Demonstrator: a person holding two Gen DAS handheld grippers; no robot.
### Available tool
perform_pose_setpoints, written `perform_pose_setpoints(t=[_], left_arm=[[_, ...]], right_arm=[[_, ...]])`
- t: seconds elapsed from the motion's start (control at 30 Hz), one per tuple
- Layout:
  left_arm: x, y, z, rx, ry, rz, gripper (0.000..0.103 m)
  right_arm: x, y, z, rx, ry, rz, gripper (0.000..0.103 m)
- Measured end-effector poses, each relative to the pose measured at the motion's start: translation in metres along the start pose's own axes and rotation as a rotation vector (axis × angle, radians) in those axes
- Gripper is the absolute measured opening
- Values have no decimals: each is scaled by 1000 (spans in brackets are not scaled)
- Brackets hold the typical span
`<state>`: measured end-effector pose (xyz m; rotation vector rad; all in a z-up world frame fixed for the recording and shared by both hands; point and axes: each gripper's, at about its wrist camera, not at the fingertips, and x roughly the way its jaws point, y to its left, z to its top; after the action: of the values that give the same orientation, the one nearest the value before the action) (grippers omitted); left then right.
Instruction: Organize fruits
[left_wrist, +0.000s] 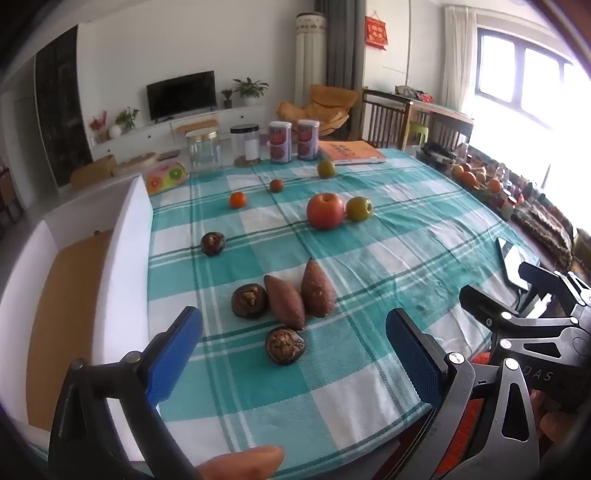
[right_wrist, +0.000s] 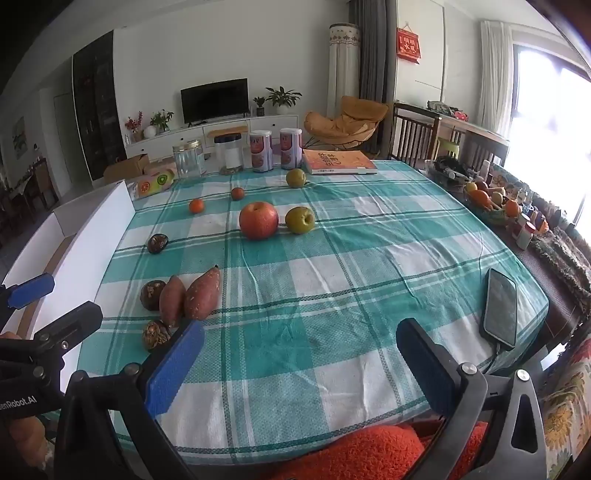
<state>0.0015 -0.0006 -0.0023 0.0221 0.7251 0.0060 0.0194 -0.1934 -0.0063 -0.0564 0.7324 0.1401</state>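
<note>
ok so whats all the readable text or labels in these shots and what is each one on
"DAS": on the right gripper, on its body as seen from the left wrist view.
"enRobot.AI", cut off at the frame edge: on the left gripper, on its body in the right wrist view.
Red wall hanging: characters too blurred to read.
Orange book: cover print unreadable.
Two cans: labels too small.
</note>
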Motion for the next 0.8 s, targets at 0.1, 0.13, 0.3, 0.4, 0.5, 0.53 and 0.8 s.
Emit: perform_pose_setpoints(t=[0.1,0.13,0.3,0.4,0.5,0.53,0.8], left_arm=[[0,-2,-7,-8,-11,-9,100],[0,-4,-9,-15,-9,-8,100],[4,7,-6,-58,31,-50,100],[4,6,-6,-55,32,-54,100],[5,6,-5,-57,34,-56,100],[5,5,-5,-58,35,-57,100],[6,3,-8,-57,41,-60,100]], right_arm=[[-1,0,0,-4,-2,-1,103],[-1,-1,0,-6,-3,-1,103],[-4,2,1,-9,-8,-3,103],[-3,4,1,-15,-10,-7,103],[-6,5,0,-21,-18,-8,103],[-6,5,0,-23,-19,-9,103],[-5,8,0,-31,-10,-3,103]])
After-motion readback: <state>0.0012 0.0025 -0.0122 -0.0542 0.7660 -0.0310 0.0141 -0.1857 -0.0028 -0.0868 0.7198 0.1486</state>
